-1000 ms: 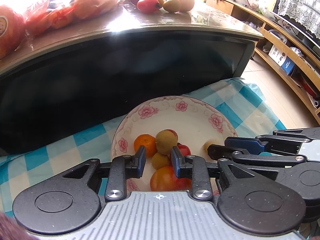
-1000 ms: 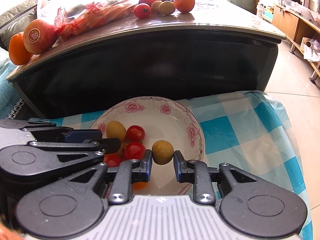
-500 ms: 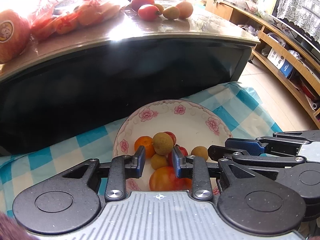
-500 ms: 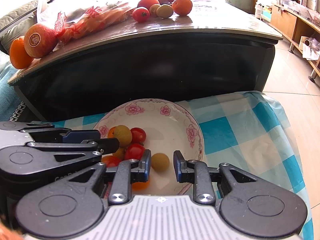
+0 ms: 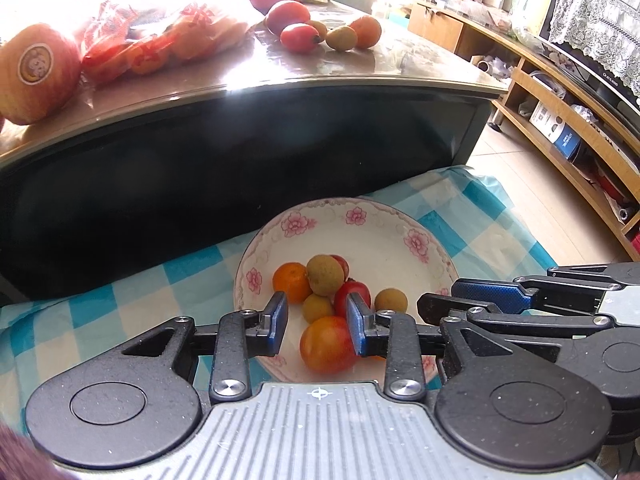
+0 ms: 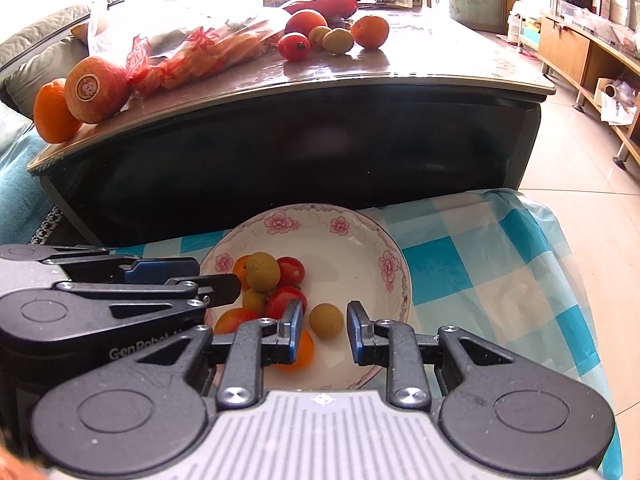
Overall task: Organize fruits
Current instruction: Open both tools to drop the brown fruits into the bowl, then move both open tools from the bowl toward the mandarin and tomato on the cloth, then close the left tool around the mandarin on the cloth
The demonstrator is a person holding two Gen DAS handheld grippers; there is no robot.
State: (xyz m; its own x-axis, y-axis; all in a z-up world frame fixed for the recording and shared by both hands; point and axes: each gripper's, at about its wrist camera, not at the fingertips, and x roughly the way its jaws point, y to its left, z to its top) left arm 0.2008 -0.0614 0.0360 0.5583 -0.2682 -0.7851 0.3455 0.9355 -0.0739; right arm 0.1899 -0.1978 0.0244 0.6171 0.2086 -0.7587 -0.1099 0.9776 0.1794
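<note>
Fruits (image 6: 276, 296) piled in floral plate (image 6: 360, 240); "GenRobot" lettering on left tongs (image 5: 316, 324).

The left gripper (image 5: 317, 322) hung with its jaws apart over the near side of the flowered plate (image 5: 384, 236), which sat on a blue-checked cloth (image 5: 120, 312). A tangerine (image 5: 292, 282), longans and tomatoes lay heaped in the plate. The right gripper (image 5: 476, 300) reached in from the right, beside a lone longan (image 5: 391, 301).
</note>
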